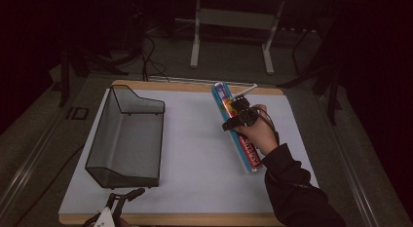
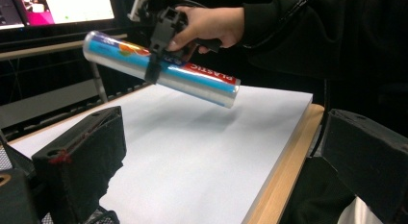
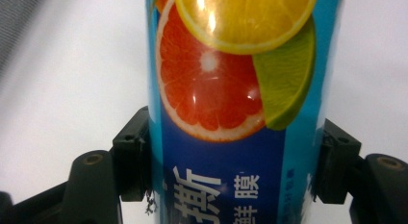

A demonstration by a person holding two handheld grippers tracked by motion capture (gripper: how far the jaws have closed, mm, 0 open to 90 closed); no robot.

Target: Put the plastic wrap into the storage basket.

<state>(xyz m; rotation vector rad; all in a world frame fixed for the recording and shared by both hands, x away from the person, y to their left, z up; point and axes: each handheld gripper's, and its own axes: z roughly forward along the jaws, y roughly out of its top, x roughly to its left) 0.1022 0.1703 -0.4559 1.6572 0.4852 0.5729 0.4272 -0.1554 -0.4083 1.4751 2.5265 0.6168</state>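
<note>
Gripped across its middle by the right gripper [image 1: 242,116], whose jaws are pressed on both sides of it, the roll [image 1: 234,125] is held clear above the white mat [image 1: 195,139], well to the right of the mesh bin [image 1: 127,139]. The left gripper [image 1: 122,197] is seen just below the bin's near corner with its jaws spread and nothing between them. For this carry to be done well, the pinch should be kept firm and central so the long roll is not tipped, and the roll should be turned lengthwise to the bin before being lowered in.
</note>
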